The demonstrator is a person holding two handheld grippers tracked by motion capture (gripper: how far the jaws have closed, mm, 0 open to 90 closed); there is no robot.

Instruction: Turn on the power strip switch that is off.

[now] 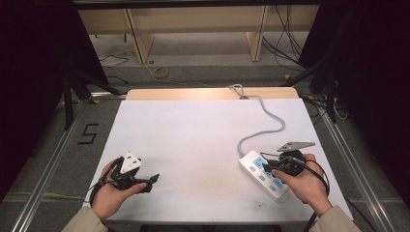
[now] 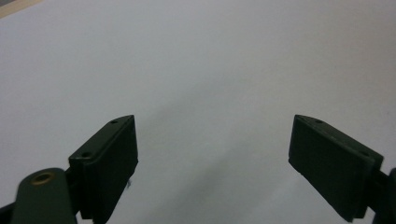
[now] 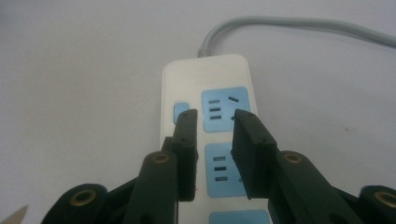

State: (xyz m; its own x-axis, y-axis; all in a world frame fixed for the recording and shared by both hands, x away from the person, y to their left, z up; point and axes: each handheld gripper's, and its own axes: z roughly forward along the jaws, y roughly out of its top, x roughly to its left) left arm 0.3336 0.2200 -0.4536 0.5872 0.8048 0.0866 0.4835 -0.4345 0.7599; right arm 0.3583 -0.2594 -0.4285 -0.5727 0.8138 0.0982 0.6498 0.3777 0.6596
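- High view: above the near edge, facing forward and down; takes in the whole table (image 1: 203,130) and floor beyond.
- Left gripper view: low, close, looking across bare tabletop (image 2: 196,70).
- Right gripper view: close above the power strip (image 3: 219,116), shared with the high view (image 1: 263,175).
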